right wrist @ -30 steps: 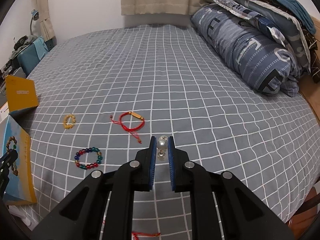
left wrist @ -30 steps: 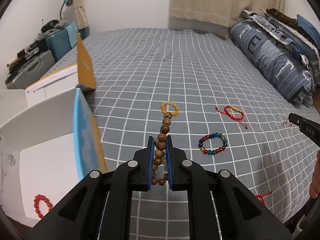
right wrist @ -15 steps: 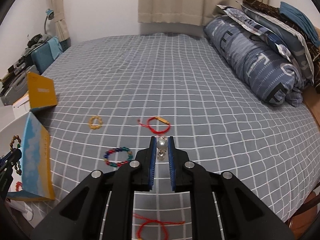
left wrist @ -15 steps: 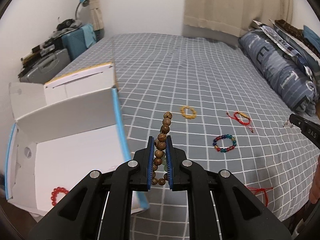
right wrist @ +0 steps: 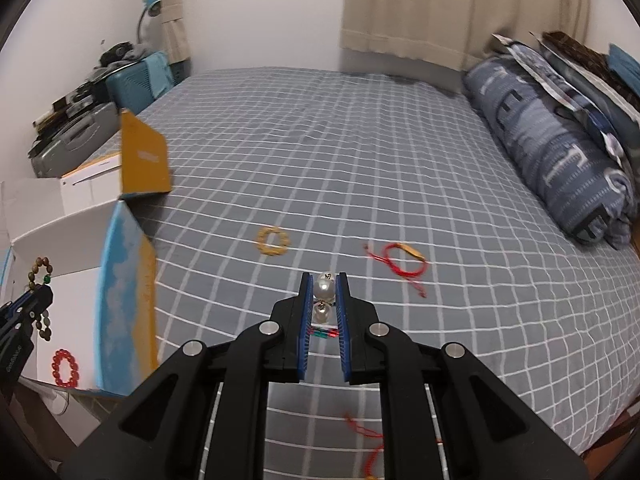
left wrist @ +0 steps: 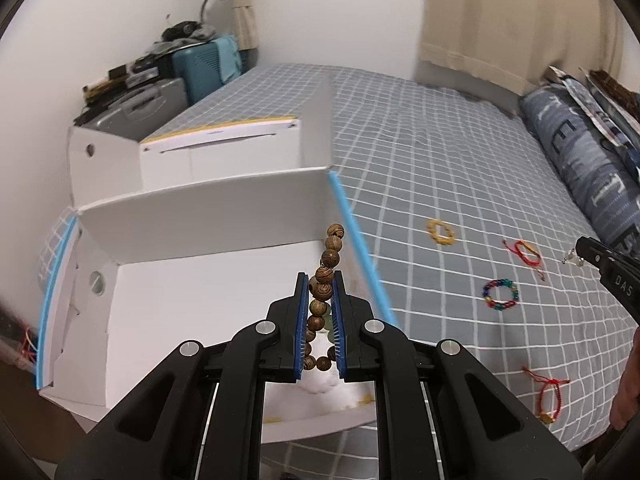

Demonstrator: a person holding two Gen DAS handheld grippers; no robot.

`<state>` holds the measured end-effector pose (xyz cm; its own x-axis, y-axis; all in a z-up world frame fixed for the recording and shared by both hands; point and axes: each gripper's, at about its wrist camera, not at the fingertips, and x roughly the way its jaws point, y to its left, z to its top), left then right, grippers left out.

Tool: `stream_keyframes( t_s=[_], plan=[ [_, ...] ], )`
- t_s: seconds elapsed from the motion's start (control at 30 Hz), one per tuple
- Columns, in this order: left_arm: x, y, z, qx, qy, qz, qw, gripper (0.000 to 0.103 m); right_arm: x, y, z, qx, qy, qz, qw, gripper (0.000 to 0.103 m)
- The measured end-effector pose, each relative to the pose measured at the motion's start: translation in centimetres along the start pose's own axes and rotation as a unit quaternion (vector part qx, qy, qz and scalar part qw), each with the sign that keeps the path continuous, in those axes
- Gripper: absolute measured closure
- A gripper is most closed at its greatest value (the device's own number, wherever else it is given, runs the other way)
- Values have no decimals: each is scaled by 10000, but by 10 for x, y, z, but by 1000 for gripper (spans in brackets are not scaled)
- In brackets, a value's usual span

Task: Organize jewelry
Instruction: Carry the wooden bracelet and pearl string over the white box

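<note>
My left gripper [left wrist: 319, 280] is shut on a wooden bead bracelet [left wrist: 325, 276] and holds it over the open white box [left wrist: 192, 248]; it also shows in the right wrist view [right wrist: 40, 280]. My right gripper [right wrist: 324, 282] is shut on a pearl earring [right wrist: 325, 289] above the bed. A red bead bracelet [right wrist: 64, 367] lies inside the box. On the grey checked bedspread lie a yellow bead bracelet [left wrist: 441, 232], a red string bracelet [left wrist: 527, 254], a multicoloured bead bracelet [left wrist: 500, 295] and another red string bracelet [left wrist: 546, 392].
A second open box with a yellow lid [right wrist: 144, 160] stands behind the first. Grey and blue cases [left wrist: 160, 84] sit by the wall on the left. Blue patterned pillows [right wrist: 560, 152] line the bed's right side.
My left gripper has swung left with the wooden bracelet, from above the bedspread to over the white box. My right gripper has also turned left, still holding the earring.
</note>
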<state>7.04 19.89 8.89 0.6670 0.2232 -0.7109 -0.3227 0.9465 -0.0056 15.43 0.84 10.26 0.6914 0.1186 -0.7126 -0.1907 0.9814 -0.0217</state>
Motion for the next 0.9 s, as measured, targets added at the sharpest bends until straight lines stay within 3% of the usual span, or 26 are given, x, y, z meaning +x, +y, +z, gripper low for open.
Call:
stream_keyframes(
  t_s=[0.47, 0.9],
  plan=[
    [8, 95, 0, -540, 100, 600, 9967, 92, 1, 126, 8, -629, -102, 713, 9954, 92],
    [18, 140, -8, -680, 250, 887, 9934, 92, 13, 228, -10, -1280, 10, 1192, 9846, 92]
  ],
)
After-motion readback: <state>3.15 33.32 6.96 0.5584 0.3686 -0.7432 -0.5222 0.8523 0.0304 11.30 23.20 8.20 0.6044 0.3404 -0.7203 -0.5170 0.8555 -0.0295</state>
